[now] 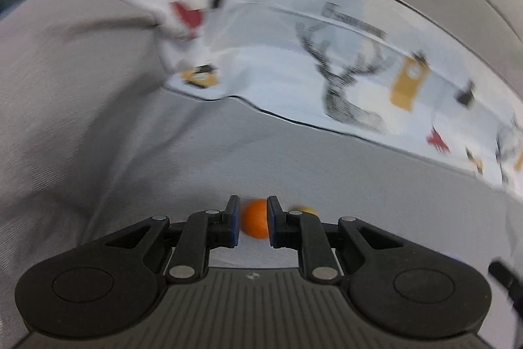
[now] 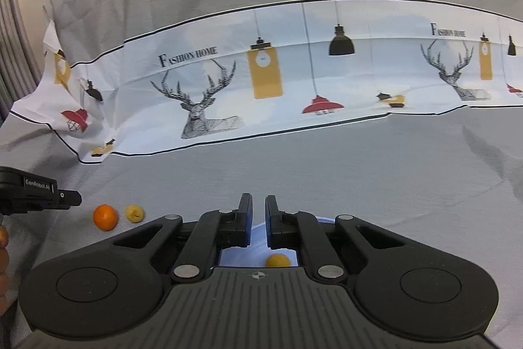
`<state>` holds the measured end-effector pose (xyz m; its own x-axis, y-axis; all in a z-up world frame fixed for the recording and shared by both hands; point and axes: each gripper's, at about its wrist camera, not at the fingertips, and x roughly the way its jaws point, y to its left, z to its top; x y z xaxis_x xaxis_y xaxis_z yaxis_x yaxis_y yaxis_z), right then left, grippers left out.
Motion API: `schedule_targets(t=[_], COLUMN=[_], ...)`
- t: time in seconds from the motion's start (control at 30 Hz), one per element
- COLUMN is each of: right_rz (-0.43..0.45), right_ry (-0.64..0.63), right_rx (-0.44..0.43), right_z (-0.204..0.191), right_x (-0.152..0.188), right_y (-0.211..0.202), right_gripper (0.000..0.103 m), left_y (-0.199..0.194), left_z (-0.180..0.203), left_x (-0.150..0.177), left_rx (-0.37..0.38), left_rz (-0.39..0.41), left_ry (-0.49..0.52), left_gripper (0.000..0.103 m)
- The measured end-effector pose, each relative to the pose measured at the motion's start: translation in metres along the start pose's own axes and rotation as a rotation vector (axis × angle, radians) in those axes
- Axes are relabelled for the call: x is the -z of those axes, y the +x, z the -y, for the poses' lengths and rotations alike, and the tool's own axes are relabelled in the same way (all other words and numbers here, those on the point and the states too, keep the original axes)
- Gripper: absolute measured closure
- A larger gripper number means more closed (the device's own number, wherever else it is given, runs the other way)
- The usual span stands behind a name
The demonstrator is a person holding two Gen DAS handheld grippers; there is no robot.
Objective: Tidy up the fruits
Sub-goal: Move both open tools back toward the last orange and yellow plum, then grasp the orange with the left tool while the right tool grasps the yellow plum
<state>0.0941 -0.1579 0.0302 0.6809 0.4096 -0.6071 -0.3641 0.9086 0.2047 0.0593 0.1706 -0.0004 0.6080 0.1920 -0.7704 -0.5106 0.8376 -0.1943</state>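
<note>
1. The right gripper, fingers pressed nearly together with nothing between them, hangs over a pale blue plate holding one yellow fruit.
2. The left gripper has narrow jaws framing the orange; whether they pinch it cannot be told.
3. A second yellow fruit lies just right of the orange on the grey cloth.
4. A printed cloth lies far.

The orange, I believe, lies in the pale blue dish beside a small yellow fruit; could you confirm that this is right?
Not quite: the orange lies on the grey cloth, not in the pale blue dish, though it is beside a small yellow fruit. The right wrist view shows it.
</note>
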Motion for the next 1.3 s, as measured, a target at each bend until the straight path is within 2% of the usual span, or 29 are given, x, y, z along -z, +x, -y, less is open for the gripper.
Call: schedule_targets(t=[0.2,0.3,0.43,0.6,0.7,0.77,0.83,1.3], right_rz=[-0.023,-0.037,-0.065,-0.084,-0.097,-0.109,-0.117,-0.164], right_ry=[0.015,-0.007,-0.034,-0.101,-0.166,-0.198,-0.226,-0.272], right_rx=[-0.105,-0.156,-0.199,-0.224,-0.242,-0.248,-0.245,-0.248], right_z=[-0.024,-0.043,-0.066,-0.093,-0.109,-0.117,-0.123,-0.133], right_x=[0.002,0.006,0.012,0.014,0.016,0.019,0.022,0.029], right_y=[0.021,0.036,0.059,0.090,0.106,0.117,0.127,0.162], right_gripper=[0.093,0.093,0.093,0.093,0.089,0.073,0.065,0.065], left_y=[0.009,0.014,0.020,0.033,0.040,0.046,0.051,0.066], left_z=[-0.042,-0.047,-0.040,-0.034,-0.029,-0.027,-0.025,-0.011], left_x=[-0.011,-0.011,-0.010,-0.009,-0.009,-0.010,-0.010,-0.008], left_rx=[0.032,0.060,0.088,0.096,0.096,0.099,0.104,0.093], left_rz=[-0.048,-0.077,-0.097,-0.126,-0.142,-0.151,-0.160,-0.193], left_ry=[-0.207,-0.242,-0.202,-0.182,-0.173,-0.170,-0.171,-0.135], left_gripper=[0.085,0.079,0.061,0.053,0.053,0.053,0.053,0.053])
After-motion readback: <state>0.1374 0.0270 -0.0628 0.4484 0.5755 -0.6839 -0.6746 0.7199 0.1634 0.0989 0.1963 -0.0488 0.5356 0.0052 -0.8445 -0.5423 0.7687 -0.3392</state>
